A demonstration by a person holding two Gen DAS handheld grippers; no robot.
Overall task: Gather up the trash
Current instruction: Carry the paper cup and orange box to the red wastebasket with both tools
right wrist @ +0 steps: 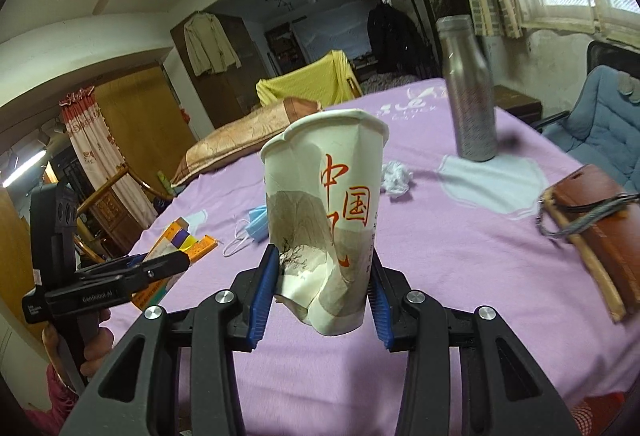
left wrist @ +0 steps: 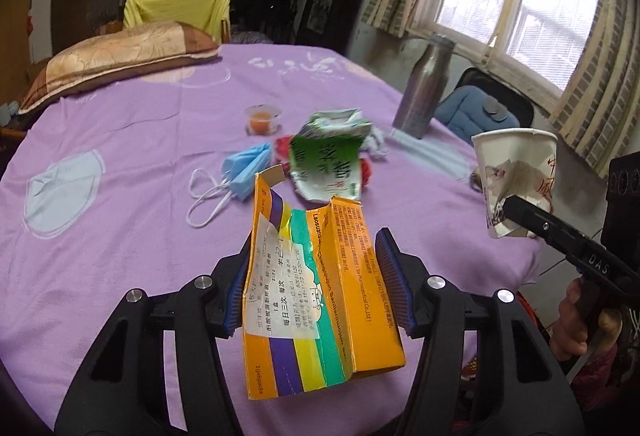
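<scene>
Flattened orange medicine box (left wrist: 316, 300) pinched upright between the blue pads of the left gripper (left wrist: 320, 288), raised above the purple cloth (left wrist: 140, 176) at the near table edge. Crumpled paper cup (right wrist: 326, 220) clamped at its dented base by the right gripper (right wrist: 324, 292), rim up, likewise lifted off the cloth. Farther out on the table: blue face mask (left wrist: 246, 166), crushed green carton (left wrist: 328, 156), small jelly cup (left wrist: 264, 118), steel bottle (left wrist: 424, 84).

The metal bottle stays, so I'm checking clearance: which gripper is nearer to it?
Right. The right gripper, holding the paper cup, is nearer the metal bottle; the left gripper is farther left.
</scene>
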